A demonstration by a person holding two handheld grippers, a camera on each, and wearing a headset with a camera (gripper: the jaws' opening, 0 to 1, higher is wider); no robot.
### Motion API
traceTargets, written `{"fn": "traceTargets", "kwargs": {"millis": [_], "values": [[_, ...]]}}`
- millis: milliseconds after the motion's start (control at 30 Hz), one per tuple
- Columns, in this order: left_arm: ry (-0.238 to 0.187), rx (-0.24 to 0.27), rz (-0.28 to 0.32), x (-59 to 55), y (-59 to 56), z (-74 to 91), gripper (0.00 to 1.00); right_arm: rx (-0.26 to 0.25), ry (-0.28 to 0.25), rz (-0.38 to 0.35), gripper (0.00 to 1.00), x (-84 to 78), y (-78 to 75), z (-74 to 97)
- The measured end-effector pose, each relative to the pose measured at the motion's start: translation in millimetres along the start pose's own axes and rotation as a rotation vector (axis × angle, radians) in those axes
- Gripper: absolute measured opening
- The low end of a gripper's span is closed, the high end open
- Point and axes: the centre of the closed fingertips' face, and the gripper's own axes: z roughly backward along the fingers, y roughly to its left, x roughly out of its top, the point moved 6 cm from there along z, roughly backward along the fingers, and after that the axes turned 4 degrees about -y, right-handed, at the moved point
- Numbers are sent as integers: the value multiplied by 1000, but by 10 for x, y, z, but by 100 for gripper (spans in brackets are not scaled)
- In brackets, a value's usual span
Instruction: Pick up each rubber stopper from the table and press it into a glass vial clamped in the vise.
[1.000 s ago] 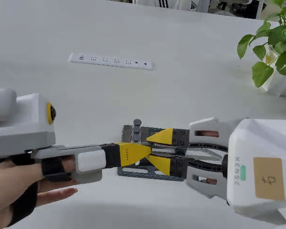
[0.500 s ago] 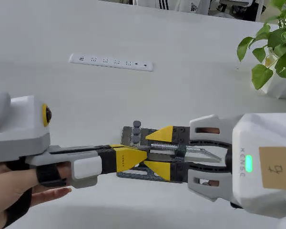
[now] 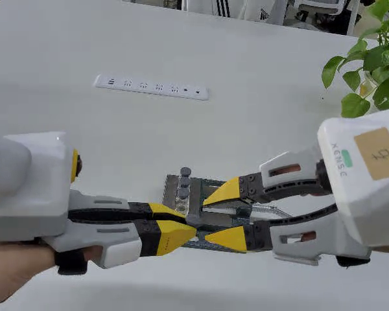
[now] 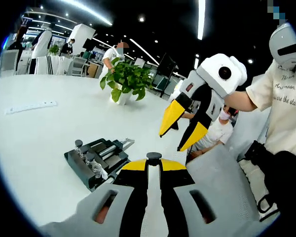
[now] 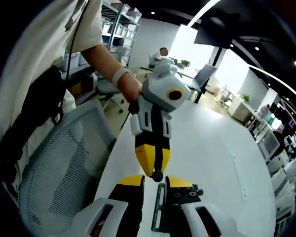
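Stopper, likely light, squashy rubber best held by its sides, sits pinched in the left hand-held gripper near the vise, while the right hand-held gripper is spread.

1. The left gripper, jaws nearly together, met the right gripper, jaws spread wide.
2. Behind their tips, a vise gripped capped vials on the counter.
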Motion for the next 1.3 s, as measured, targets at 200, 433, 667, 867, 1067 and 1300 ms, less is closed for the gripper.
{"fn": "traceTargets", "kwargs": {"millis": [200,433,667,867,1067,1300], "values": [[64,-8,-140,-49,-66,-45,5,69,18,-61,12,-32,-16,-52],[115,-42,-213,-126,-160,-105,5,154,102,-55,16,-155,86,-151],[125,-50,-236,-147,-189,-127,5,164,121,-62,15,-217,153,-228],[124,-56,-234,-163,-213,-140,4,172,122,-66,14,-226,197,-254],[123,-61,-230,-173,-233,-149,4,186,134,-53,9,-237,214,-262],[136,-69,-222,-197,-229,-144,4,199,153,-29,7,-232,225,-279]]}}
